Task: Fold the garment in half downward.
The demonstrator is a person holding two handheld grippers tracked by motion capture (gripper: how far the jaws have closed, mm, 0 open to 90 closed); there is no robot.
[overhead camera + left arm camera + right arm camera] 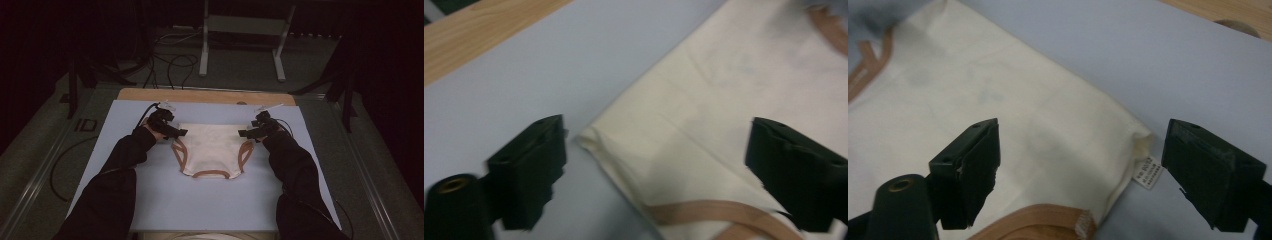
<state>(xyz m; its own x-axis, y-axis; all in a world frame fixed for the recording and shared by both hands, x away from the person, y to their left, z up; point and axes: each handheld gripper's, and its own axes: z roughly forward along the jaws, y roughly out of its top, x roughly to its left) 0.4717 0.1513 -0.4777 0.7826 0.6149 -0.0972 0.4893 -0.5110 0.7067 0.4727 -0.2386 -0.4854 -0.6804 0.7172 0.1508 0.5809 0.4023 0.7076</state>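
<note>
- High view: cream garment (pixel 212 150) is laid flat at frame centre on the surface (pixel 165 200)
- Left hand-held gripper (pixel 176 133) and right hand-held gripper (pixel 246 134) are released at its upper corners; folding is judged not yet begun

Both forearms reach forward, left gripper (pixel 176 133) and right gripper (pixel 245 133) facing inward, jaws spread wide

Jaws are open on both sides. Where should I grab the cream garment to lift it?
Probably the two far corners of the cream garment: it lies flat, and the open left gripper and right gripper each straddle one. Come down from above and pinch the folded edge, clear of the brown trim.
</note>
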